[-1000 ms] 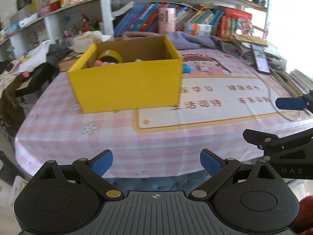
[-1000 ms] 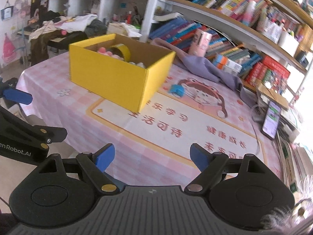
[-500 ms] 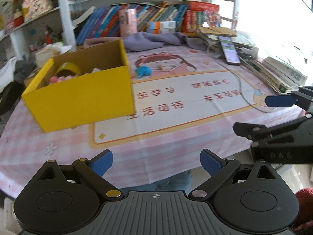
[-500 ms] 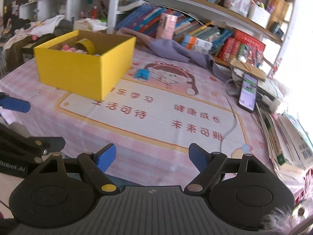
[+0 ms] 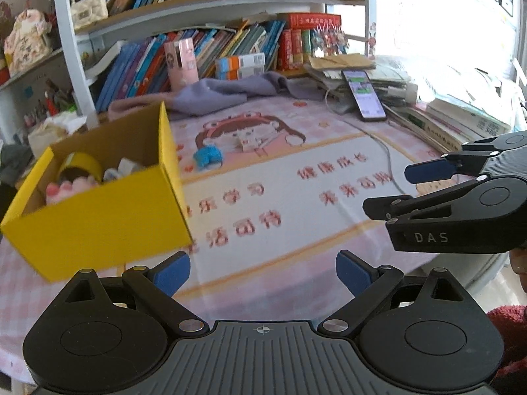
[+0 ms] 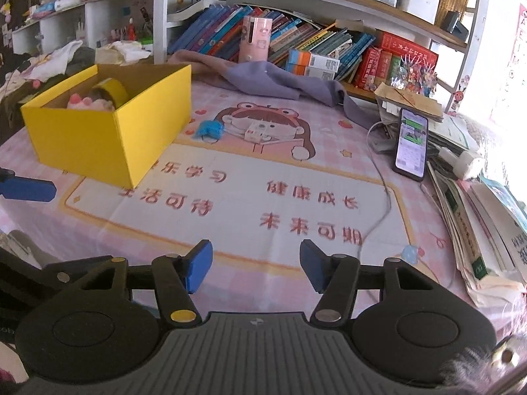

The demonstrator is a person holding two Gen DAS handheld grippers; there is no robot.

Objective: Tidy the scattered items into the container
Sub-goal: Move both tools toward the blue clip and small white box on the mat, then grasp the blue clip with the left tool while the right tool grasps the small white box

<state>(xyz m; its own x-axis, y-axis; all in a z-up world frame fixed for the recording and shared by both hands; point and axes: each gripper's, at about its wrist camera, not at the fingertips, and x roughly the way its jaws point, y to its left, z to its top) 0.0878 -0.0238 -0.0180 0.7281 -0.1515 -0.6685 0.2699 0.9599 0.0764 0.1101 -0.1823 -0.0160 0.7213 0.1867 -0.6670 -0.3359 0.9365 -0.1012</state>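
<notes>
A yellow cardboard box (image 5: 98, 210) (image 6: 108, 131) stands on the left of the pink table and holds a yellow tape roll (image 5: 80, 164) (image 6: 113, 87), a pink plush item (image 5: 70, 189) and other small things. A small blue fuzzy item (image 5: 207, 156) (image 6: 209, 128) and a small white-pink box (image 5: 247, 140) (image 6: 258, 131) lie on the printed mat to the right of the box. My left gripper (image 5: 262, 271) is open and empty over the near table edge. My right gripper (image 6: 255, 265) is open and empty and also shows at the right in the left wrist view (image 5: 428, 181).
A phone (image 5: 364, 93) (image 6: 411, 141) leans on stacked books and papers at the right, with a white cable (image 6: 383, 197) running across the mat. A purple cloth (image 6: 263, 79) lies at the back. Bookshelves (image 6: 296, 39) stand behind the table.
Both grippers have moved forward and turned right, so the box has slid to the left of each view. Both stay open and empty.
</notes>
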